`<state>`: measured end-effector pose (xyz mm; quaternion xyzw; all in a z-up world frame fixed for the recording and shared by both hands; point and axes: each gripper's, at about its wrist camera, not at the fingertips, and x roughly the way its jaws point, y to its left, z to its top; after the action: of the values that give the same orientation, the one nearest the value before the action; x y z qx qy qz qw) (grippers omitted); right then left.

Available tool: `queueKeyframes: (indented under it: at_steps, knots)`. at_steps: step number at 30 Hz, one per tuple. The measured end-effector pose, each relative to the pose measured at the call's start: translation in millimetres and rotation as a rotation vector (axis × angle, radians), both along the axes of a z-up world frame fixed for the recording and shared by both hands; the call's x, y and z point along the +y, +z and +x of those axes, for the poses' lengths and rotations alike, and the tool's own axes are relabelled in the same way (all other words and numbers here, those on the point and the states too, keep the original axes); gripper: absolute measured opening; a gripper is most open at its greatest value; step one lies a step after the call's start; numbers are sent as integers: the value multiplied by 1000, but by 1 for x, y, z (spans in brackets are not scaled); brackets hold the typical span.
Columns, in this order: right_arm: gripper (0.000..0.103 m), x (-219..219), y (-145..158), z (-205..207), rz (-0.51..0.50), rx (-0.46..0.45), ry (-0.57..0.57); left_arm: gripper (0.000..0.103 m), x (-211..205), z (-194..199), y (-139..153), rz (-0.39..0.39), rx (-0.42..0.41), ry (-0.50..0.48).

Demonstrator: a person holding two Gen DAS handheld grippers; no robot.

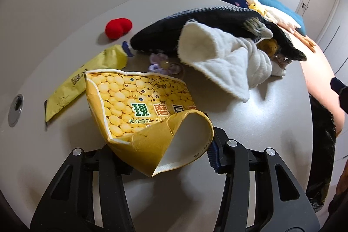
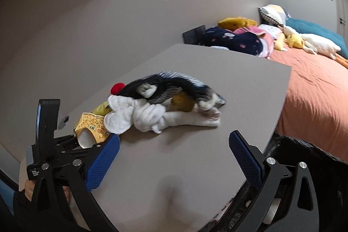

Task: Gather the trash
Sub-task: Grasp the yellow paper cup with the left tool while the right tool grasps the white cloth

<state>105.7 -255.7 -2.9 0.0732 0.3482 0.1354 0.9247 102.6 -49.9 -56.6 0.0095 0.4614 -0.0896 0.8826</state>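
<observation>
Jaws of the left gripper (image 1: 171, 156) were found clenched on the near, curled lip of a crushed yellow paper cup (image 1: 141, 110), printed with beans and lying on its side on the grey table (image 1: 271, 114). The grip was judged to be taken at the rim because the flattened wall offered a thin fold there. Its ribbed blue pad (image 1: 214, 156) was seen pressed against the right of the lip; the left pad was hidden behind the cup. The white inside of the cup was visible and nothing was seen in it.

Just beyond, to the left, a yellow wrapper (image 1: 76, 88) was noted lying flat, likely further trash, untouched. Farther off lay a small purple flower piece (image 1: 161, 62), a red plush heart (image 1: 118, 27), and a heap of soft toys: a white plush (image 1: 228, 62) under a dark striped one (image 1: 217, 21). These were judged not to be trash.

The right gripper (image 2: 174, 158) was held released above the near table edge, nothing between its pads. At the near right, below the table edge, a black bag (image 2: 304, 149) was partly seen, presumably the trash bag; its contents could not be told.
</observation>
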Motion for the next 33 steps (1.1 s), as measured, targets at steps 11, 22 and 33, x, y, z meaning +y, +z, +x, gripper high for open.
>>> queueKeyframes:
  at_steps: [11, 22, 33]
  knots:
    - [100, 44, -11, 32, -95, 29, 102, 48, 24, -11, 31, 57, -118, 36]
    - [72, 76, -32, 67, -207, 74, 163, 48, 49, -12, 44, 41, -139, 95]
    - [36, 72, -26, 52, -120, 94, 196, 48, 53, -22, 54, 31, -162, 97]
